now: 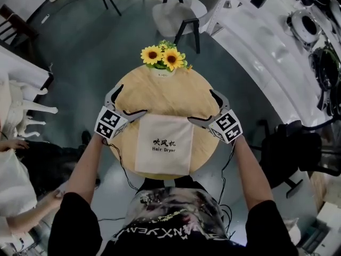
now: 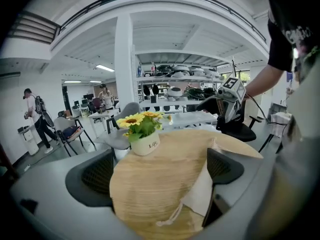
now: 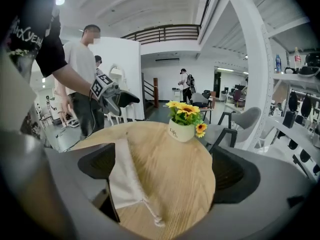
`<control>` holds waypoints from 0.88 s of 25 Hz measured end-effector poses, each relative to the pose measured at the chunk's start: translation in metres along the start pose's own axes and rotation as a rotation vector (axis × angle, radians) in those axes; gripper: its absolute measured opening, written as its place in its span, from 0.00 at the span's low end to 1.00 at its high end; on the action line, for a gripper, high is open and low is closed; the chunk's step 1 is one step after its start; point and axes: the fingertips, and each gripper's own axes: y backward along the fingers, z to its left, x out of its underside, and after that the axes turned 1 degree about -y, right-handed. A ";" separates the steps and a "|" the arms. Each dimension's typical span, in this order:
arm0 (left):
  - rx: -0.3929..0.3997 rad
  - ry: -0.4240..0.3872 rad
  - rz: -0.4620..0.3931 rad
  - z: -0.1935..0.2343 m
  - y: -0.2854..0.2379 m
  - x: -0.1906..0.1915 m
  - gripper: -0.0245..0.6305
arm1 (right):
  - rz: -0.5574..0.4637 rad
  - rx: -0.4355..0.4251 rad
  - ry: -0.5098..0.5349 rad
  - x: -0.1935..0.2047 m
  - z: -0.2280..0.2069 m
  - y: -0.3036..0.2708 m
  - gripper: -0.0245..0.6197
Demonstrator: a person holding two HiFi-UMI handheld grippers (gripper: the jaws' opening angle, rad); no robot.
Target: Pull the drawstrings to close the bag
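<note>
The right hand-held gripper (image 3: 167,171) holds its jaws wide apart over the round wooden worktop (image 3: 192,189), the white bag (image 3: 124,176) and its drawstring (image 3: 150,211) lying beside the left jaw, a sunflower pot (image 3: 181,132) at the far edge.

This is a large open-plan office or lab hall — white walls, a thick white pillar (image 2: 123,69) and a railed mezzanine (image 3: 165,34) above some stairs (image 3: 149,91). The floor (image 1: 90,57) is smooth and grey. Desks (image 2: 102,116) with office chairs stand further back, and a person with a backpack (image 2: 34,111) is among them. Open shelves (image 2: 177,78) carry rounded equipment too small to identify. Strip lights (image 2: 105,68) line the ceiling. Close by, a round wooden worktop (image 1: 160,97) holds a pot of sunflowers (image 1: 162,57) — a grey shell chair (image 1: 184,7) stands behind it.
</note>
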 end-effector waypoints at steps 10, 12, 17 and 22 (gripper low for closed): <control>0.090 -0.026 0.151 -0.016 -0.020 0.065 0.93 | 0.163 -0.097 0.071 0.063 0.014 -0.018 0.95; 0.112 -0.037 0.183 -0.020 -0.023 0.076 0.93 | 0.189 -0.113 0.075 0.075 0.016 -0.020 0.95; 0.153 -0.059 0.243 -0.025 -0.030 0.107 0.93 | 0.255 -0.141 0.077 0.103 0.019 -0.027 0.95; 0.219 -0.088 0.300 -0.033 -0.033 0.126 0.93 | 0.294 -0.178 0.095 0.120 0.028 -0.033 0.95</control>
